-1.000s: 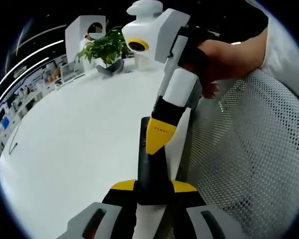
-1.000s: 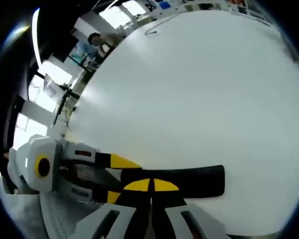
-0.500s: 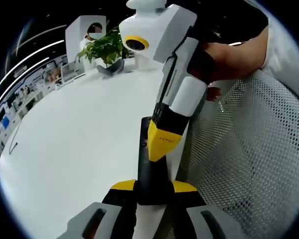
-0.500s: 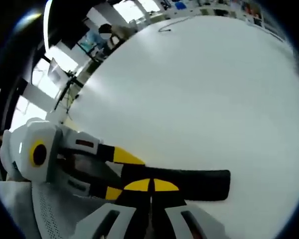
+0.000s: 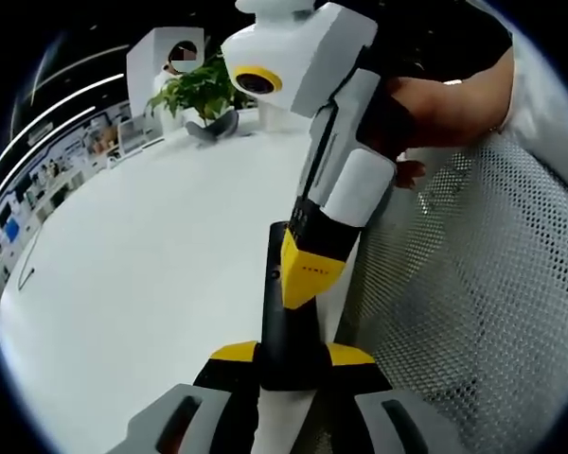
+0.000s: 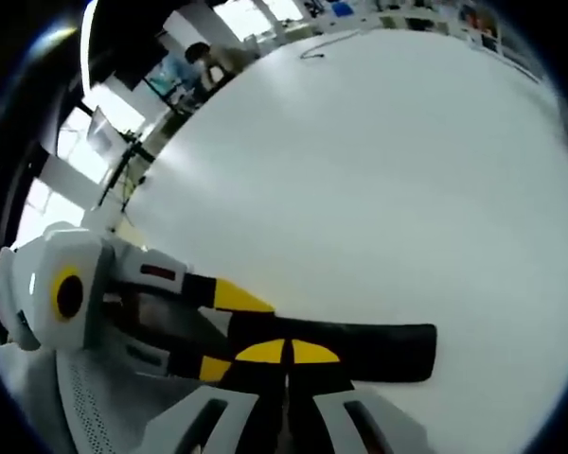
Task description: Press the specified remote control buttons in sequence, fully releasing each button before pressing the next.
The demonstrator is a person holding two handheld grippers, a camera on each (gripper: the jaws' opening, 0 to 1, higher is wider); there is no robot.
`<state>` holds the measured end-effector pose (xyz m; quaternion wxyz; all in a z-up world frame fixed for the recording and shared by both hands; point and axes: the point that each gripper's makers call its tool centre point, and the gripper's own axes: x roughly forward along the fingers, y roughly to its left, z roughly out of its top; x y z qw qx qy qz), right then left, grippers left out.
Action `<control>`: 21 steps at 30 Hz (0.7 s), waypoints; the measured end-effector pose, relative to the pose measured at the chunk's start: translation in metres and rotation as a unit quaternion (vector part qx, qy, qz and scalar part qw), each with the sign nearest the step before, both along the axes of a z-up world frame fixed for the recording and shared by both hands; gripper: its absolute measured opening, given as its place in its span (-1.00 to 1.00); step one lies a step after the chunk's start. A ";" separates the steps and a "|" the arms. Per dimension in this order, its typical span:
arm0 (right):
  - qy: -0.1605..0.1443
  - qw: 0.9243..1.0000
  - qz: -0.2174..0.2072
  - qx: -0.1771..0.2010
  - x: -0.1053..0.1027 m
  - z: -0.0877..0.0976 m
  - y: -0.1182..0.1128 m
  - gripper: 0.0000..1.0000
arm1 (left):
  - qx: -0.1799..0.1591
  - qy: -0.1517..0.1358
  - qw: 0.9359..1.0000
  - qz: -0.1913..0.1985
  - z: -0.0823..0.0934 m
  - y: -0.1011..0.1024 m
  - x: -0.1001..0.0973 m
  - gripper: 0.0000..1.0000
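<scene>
A long black remote control [image 5: 276,326] lies along the edge of the white table [image 5: 151,265]. My left gripper [image 5: 292,356] is shut on its near end, one yellow pad on each side. From the upper right of the left gripper view, my right gripper [image 5: 309,274] comes down with its yellow tips together and resting on the remote's upper face. In the right gripper view the remote [image 6: 388,348] runs sideways under my right gripper [image 6: 286,352], whose jaws are shut with nothing between them. The left gripper [image 6: 222,331] clamps the remote's left end.
A potted plant [image 5: 201,95] stands at the table's far side. A white mesh chair [image 5: 473,293] is close beside the table edge on the right. A person's hand [image 5: 435,99] holds the right gripper. A thin wire [image 6: 327,47] lies far across the table.
The right gripper's tips have slid a little down the remote toward my left gripper over the last second. The left gripper and remote have stayed put.
</scene>
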<state>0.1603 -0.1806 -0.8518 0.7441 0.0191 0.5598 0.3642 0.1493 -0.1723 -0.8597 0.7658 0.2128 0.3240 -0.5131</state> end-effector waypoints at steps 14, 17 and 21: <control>0.001 1.000 -0.002 0.005 0.000 0.001 0.000 -1.00 | 0.003 0.005 1.000 0.010 0.000 -0.001 0.000 -0.48; -0.005 1.000 0.002 0.002 0.000 0.000 -0.001 -1.00 | 0.005 0.004 1.000 0.013 0.000 0.000 0.000 -0.50; -0.005 1.000 0.000 0.002 0.001 0.000 -0.001 -1.00 | 0.008 0.005 1.000 0.013 -0.001 0.000 0.001 -0.51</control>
